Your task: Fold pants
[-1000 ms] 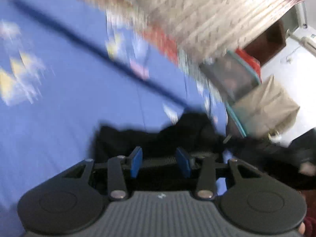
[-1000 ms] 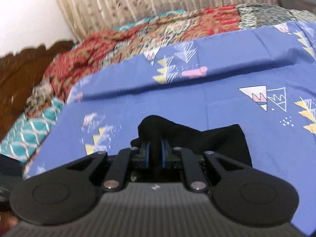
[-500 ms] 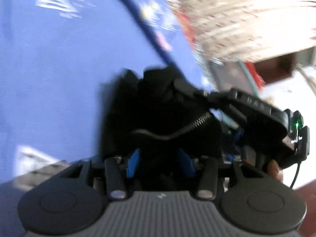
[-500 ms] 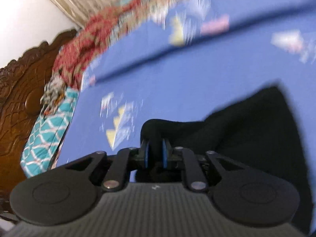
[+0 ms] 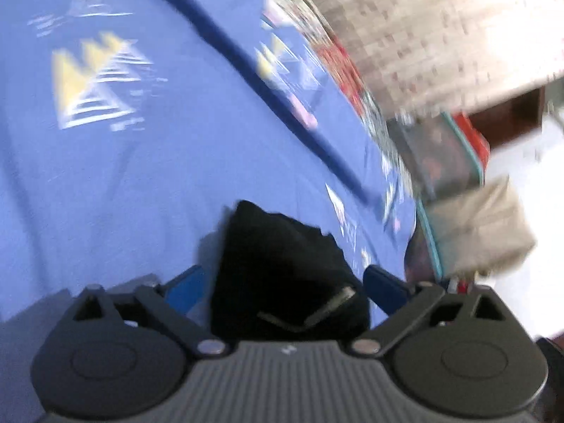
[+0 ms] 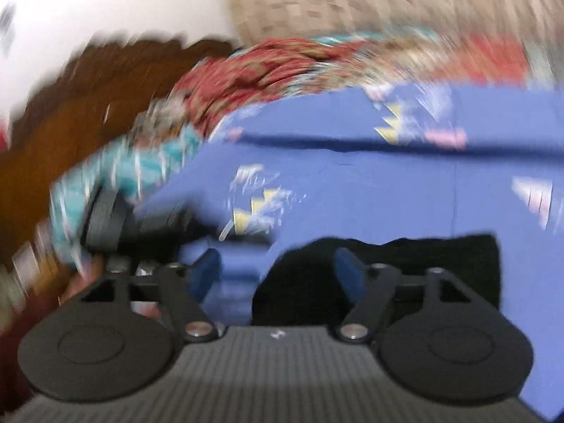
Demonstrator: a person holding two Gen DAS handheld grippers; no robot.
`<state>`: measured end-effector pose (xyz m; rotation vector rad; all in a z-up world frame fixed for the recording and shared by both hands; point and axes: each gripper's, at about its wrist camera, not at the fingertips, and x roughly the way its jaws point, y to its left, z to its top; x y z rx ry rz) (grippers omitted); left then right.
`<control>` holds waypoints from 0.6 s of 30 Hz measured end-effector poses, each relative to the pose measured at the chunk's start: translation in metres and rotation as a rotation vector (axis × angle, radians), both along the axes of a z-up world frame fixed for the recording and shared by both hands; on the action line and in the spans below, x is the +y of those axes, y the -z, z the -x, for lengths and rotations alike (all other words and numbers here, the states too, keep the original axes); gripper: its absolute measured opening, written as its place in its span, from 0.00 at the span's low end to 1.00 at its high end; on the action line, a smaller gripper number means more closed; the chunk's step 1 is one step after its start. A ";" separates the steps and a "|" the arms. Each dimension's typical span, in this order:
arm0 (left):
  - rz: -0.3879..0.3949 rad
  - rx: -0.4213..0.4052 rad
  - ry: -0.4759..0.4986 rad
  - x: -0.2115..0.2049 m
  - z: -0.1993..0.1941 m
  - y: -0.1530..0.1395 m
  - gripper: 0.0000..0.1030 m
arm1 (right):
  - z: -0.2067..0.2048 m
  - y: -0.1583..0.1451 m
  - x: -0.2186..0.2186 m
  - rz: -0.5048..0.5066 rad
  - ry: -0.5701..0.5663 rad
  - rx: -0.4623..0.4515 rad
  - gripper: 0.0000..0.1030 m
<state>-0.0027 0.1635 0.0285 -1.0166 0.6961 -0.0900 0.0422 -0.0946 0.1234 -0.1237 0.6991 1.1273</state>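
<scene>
On my left, the left gripper (image 5: 283,287), partly parted a second ago, now stands wide, its blue pads either side of the black fabric pants (image 5: 282,264) bundled on the blue patterned bedsheet (image 5: 105,176). On my right, the right gripper (image 6: 278,273), previously clamped on cloth, now gapes with nothing held. I judge both released: this fold appears laid down.
</scene>
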 end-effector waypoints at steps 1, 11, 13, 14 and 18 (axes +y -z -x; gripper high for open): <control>-0.007 0.021 0.044 -0.004 -0.012 -0.001 0.96 | 0.013 0.005 0.002 0.036 -0.031 -0.046 0.78; -0.038 -0.142 0.202 -0.053 -0.040 -0.020 0.21 | 0.059 0.038 0.010 0.263 0.075 -0.417 0.14; 0.020 -0.291 0.210 -0.051 -0.034 -0.028 0.22 | 0.084 0.028 0.005 0.280 0.080 -0.673 0.14; 0.038 -0.340 0.209 -0.050 -0.030 -0.029 0.23 | 0.095 0.028 0.006 0.297 0.066 -0.763 0.14; 0.044 -0.230 0.141 -0.037 -0.031 0.013 0.23 | 0.111 0.066 0.024 0.480 -0.091 -0.930 0.14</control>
